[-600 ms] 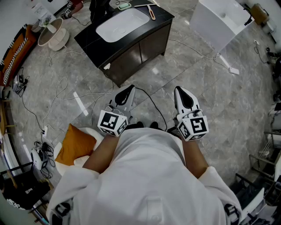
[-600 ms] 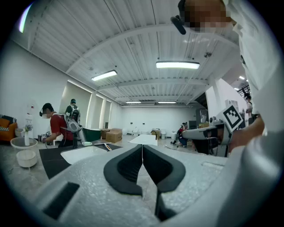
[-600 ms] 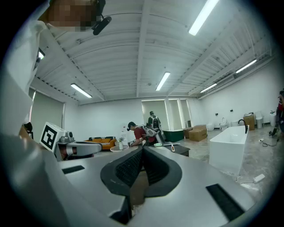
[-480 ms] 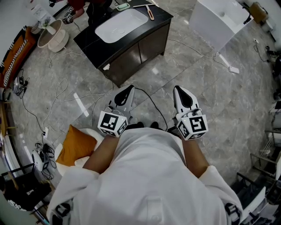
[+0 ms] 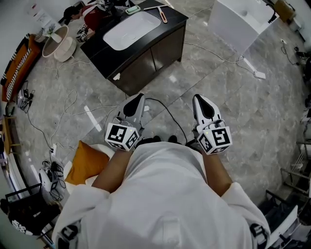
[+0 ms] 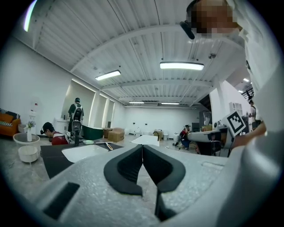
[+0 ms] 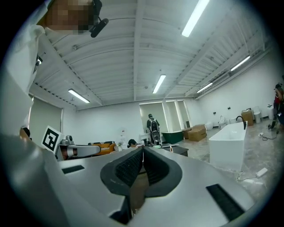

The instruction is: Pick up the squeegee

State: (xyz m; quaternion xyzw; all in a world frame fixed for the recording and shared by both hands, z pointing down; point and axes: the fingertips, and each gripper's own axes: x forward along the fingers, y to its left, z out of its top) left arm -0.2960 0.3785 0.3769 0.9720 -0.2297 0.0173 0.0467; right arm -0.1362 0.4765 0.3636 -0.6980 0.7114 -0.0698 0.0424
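Holds the left tongs [image 5: 136, 98] and right tongs [image 5: 200, 100] level near the waist at mid-frame, both clenched on nothing, with pads pressed together in each gripper view. Places what looks like the squeegee [image 5: 163, 13] well away at the top of the head view, on the black surface [image 5: 97, 46] just right of the white basin [image 5: 130, 29], though too small to confirm. Risks arriving with tongs unreleased and knocking it off the near edge, snagging a foot on the black cable [image 5: 170, 115] trailing over the floor, or seizing the green item [image 5: 132, 8] nearby by mistake.
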